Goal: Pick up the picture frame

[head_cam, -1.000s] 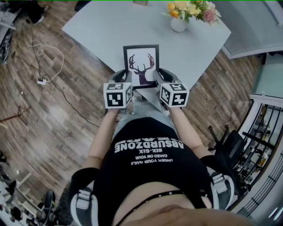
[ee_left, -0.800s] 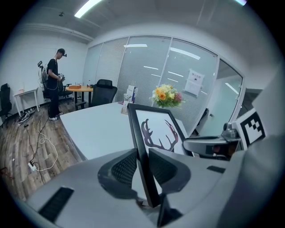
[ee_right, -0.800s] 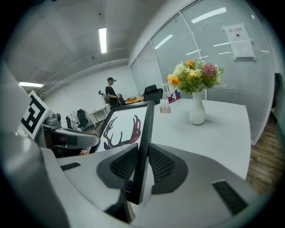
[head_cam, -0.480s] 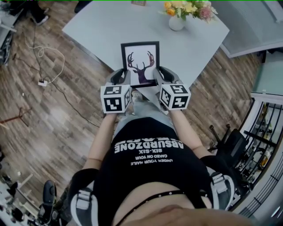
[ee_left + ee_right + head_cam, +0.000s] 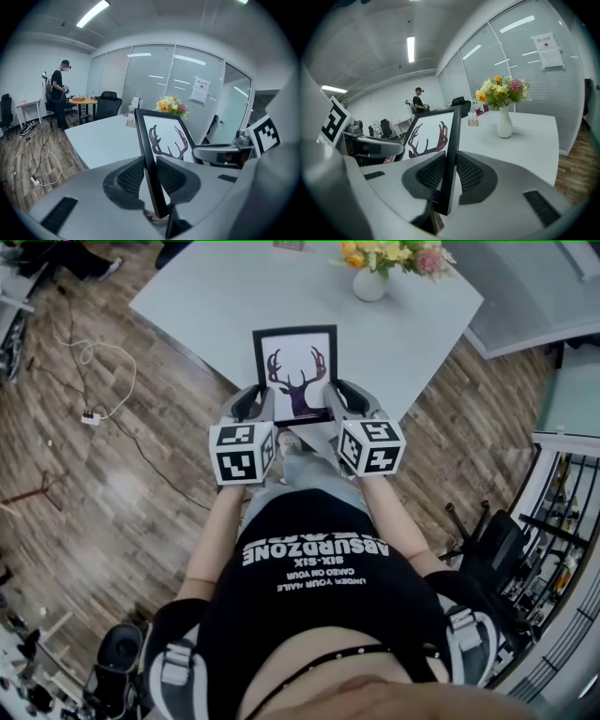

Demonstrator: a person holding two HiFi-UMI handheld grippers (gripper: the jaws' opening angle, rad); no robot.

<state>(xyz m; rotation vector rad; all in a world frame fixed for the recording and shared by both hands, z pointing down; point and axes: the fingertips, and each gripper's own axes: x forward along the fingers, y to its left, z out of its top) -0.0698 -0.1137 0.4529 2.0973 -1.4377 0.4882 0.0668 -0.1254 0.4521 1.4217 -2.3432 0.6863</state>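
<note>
Together, the left gripper (image 5: pixel 151 165) and the right gripper (image 5: pixel 451 161) pinched the picture frame (image 5: pixel 296 371). Each pair of jaws was closed on one black side edge near its lower corner, with that edge running up between the pads. The frame, showing an antlered deer print, stood out beyond the jaw tips over the white table's (image 5: pixel 206 296) near edge, with a vase of flowers (image 5: pixel 368 282) farther beyond.

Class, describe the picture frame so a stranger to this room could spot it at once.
Start at the large pale table with the vase of flowers. At its near edge, the left gripper and right gripper each clamp one side of the picture frame. Its black border and dark antlered deer head on white set it apart.
</note>
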